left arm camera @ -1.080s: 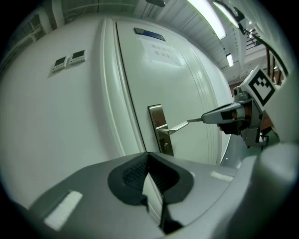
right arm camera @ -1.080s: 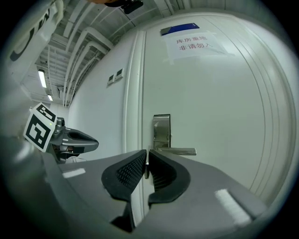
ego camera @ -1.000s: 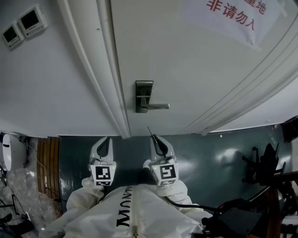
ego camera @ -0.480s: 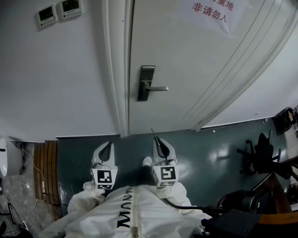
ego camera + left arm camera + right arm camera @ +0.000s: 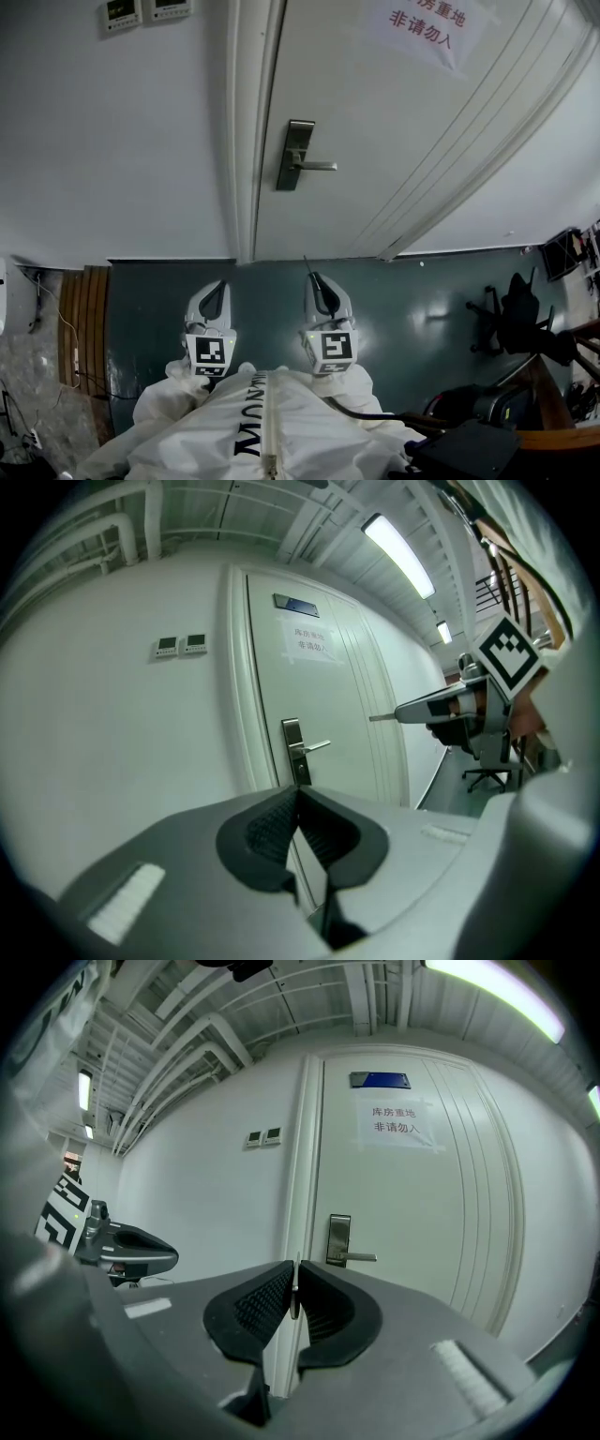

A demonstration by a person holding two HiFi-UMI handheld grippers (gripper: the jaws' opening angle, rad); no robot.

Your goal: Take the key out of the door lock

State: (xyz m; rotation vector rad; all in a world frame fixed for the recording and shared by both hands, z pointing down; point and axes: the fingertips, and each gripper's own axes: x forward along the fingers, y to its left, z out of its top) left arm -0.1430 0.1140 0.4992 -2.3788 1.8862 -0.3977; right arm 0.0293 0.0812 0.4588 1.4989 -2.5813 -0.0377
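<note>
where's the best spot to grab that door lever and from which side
Probably the lever by its free right half, clear of the lock plate. It is a slim level bar jutting right from the plate, so come straight at the door with one jaw above and one below.

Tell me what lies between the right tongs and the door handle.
In the head view, only floor and the lower door lie between the right tongs, shut on a thin key, and the door handle.
</note>
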